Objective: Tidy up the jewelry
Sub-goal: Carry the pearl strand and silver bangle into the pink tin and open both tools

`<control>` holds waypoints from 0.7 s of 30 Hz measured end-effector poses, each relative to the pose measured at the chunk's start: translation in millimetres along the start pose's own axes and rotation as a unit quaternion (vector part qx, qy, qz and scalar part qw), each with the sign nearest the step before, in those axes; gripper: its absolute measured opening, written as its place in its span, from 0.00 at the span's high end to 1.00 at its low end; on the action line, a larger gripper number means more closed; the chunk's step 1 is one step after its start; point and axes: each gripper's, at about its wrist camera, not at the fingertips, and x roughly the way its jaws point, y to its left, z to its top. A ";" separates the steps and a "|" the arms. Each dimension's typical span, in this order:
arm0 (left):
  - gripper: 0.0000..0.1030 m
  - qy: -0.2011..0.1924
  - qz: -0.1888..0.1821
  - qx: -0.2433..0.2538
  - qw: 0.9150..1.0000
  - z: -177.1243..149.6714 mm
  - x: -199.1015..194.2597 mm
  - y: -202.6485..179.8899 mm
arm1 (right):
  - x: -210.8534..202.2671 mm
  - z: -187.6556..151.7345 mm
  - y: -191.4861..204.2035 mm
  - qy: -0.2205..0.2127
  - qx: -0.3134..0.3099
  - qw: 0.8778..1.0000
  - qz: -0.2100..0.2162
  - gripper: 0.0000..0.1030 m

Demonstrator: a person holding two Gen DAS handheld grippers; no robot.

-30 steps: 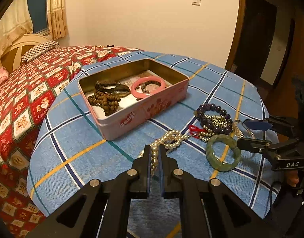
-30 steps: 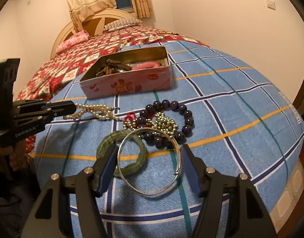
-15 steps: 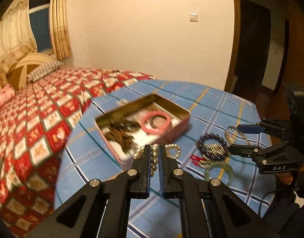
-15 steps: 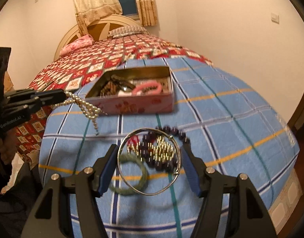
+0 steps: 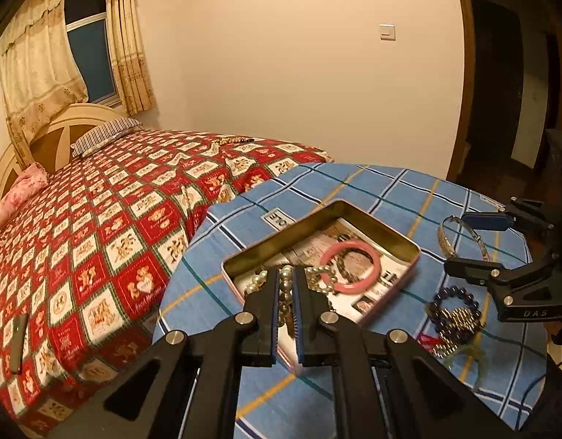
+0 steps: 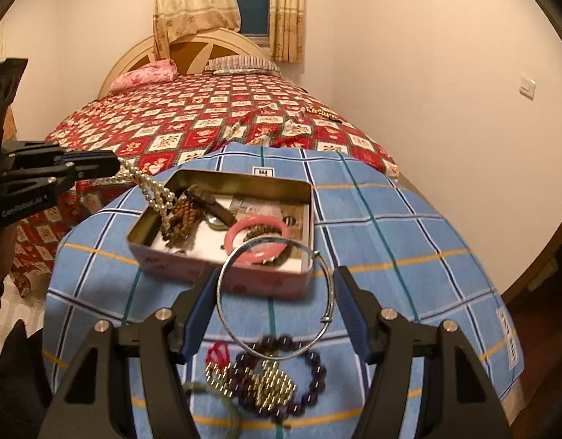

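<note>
we are pinching pearl necklace (image 5: 285,285) tight in left gripper (image 5: 285,305), beads hanging over tin box (image 5: 409,247) at its 9 o'clock side. we are holding silver bangle (image 6: 277,298) across right gripper (image 6: 277,311), jaws wide on it, just past box's 6 o'clock edge. pink bangle (image 6: 257,232) lying in box. purple bead bracelet (image 6: 281,384) lying on blue cloth (image 6: 390,226) at 6 o'clock.

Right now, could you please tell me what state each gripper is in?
Left gripper: closed on the pearl necklace.
Right gripper: closed on the silver bangle, held across its width.
</note>
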 end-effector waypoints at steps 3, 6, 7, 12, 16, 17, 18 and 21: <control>0.94 -0.006 0.004 0.003 1.000 11.6 5.0 4.3 | 10.4 10.6 -0.9 0.002 -0.008 1.000 -0.005 0.36; 0.94 -0.010 0.013 0.008 1.000 22.0 10.7 7.9 | 19.9 20.8 -2.5 0.004 -0.016 1.000 -0.011 0.36; 0.94 -0.010 0.014 0.008 1.000 24.5 12.9 9.8 | 22.8 23.7 -2.9 0.005 -0.017 1.000 -0.012 0.36; 0.94 -0.006 0.027 0.006 1.000 33.0 30.9 15.9 | 40.4 38.9 -2.0 0.007 -0.028 0.999 -0.020 0.36; 0.94 0.002 0.040 0.012 0.999 33.9 49.0 13.8 | 56.1 48.2 1.2 0.014 -0.038 0.999 -0.022 0.36; 0.94 0.005 0.044 0.014 0.999 33.3 52.7 12.8 | 62.5 50.2 2.7 0.017 -0.042 0.999 -0.023 0.36; 0.94 0.009 0.049 0.018 0.999 31.9 58.8 11.6 | 66.4 51.4 3.3 0.019 -0.045 0.998 -0.024 0.36; 0.94 0.022 0.054 0.022 0.998 27.7 72.6 9.3 | 83.3 52.9 6.7 0.034 -0.062 0.997 -0.030 0.36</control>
